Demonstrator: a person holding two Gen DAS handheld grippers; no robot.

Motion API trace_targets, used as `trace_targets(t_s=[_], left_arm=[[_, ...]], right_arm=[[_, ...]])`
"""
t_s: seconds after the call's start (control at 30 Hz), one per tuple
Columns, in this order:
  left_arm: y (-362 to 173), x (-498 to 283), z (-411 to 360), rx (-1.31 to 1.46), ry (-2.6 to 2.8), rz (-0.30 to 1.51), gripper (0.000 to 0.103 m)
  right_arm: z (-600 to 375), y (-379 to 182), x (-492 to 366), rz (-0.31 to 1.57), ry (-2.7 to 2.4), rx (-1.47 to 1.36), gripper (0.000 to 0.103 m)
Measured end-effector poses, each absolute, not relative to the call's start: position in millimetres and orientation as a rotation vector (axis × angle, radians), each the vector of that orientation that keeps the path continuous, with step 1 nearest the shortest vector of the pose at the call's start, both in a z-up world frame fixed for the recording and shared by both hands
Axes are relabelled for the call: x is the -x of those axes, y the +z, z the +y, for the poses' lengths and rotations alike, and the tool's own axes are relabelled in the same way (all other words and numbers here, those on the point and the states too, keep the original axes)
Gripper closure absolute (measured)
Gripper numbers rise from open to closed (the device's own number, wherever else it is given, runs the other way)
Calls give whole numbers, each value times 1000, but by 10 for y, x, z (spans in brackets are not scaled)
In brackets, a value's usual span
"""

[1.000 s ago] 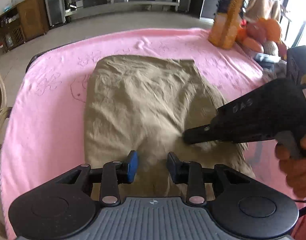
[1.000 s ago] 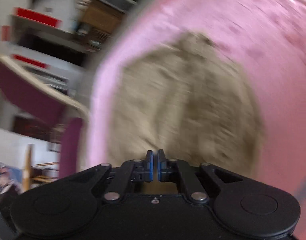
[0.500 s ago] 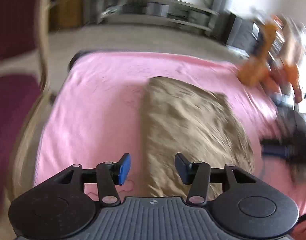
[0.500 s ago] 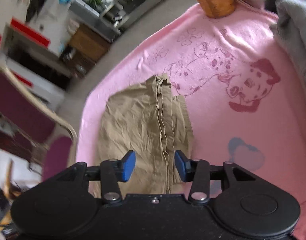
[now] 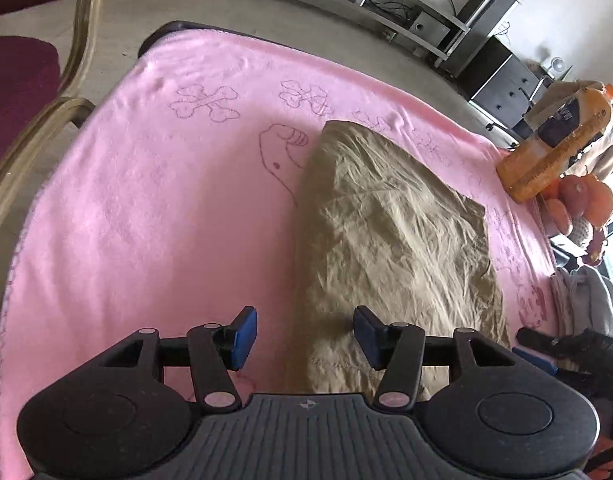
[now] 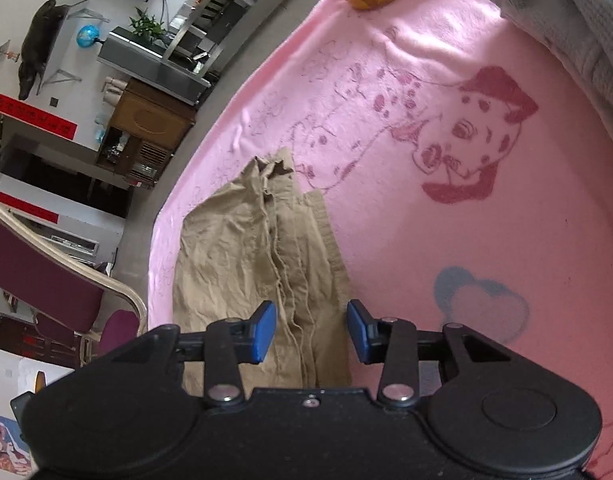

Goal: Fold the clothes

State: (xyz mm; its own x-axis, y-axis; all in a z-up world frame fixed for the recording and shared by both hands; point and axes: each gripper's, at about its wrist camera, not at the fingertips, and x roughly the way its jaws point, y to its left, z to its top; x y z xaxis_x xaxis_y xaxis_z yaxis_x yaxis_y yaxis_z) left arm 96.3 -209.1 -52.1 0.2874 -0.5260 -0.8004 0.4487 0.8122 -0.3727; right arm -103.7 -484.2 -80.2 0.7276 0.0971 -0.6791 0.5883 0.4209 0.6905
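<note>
Only right wrist: khaki garment's [image 6: 262,256] seams | left wrist: orange bottle [image 5: 554,148]

Pink dog-print blanket [image 5: 154,216] covers the bench. Orange bottle [image 5: 554,148] at its far edge, oranges [image 5: 586,200] beside it. Grey garment [image 6: 578,20] at blanket's edge. Maroon chair [image 5: 22,76] alongside.

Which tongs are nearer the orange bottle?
Right, judging by both views. The right tongs sit at the khaki garment's near corner on the orange bottle's side. The left tongs hover open over the garment's opposite edge, farther away.
</note>
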Motion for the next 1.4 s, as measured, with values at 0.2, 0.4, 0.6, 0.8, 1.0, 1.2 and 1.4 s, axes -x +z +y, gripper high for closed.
trace_targets(t_s=[0.2, 0.4, 0.6, 0.8, 1.0, 1.2, 1.4], left_arm=[[-583, -1037, -2148, 86, -703, 1126, 50], [-594, -1141, -2111, 113, -689, 1139, 47], [-678, -1166, -2222, 150, -786, 1185, 48], [-649, -1052, -2381, 101, -833, 1139, 43], [-572, -813, -2514, -37, -825, 1047, 43], [-503, -702, -2500, -81, -816, 987, 49], [-408, -655, -2408, -21, -819, 992, 59]], right_arm=[[-4840, -897, 988, 780, -329, -1129, 64], [-4856, -995, 860, 782, -250, -1177, 71], [-4868, -1041, 837, 731, -223, -1205, 67], [-4821, -1080, 790, 691, -195, -1215, 67], [-4640, -959, 672, 729, -233, -1075, 80], [-4367, -787, 625, 735, -306, -835, 90], [-4233, -561, 664, 678, -289, -750, 93]])
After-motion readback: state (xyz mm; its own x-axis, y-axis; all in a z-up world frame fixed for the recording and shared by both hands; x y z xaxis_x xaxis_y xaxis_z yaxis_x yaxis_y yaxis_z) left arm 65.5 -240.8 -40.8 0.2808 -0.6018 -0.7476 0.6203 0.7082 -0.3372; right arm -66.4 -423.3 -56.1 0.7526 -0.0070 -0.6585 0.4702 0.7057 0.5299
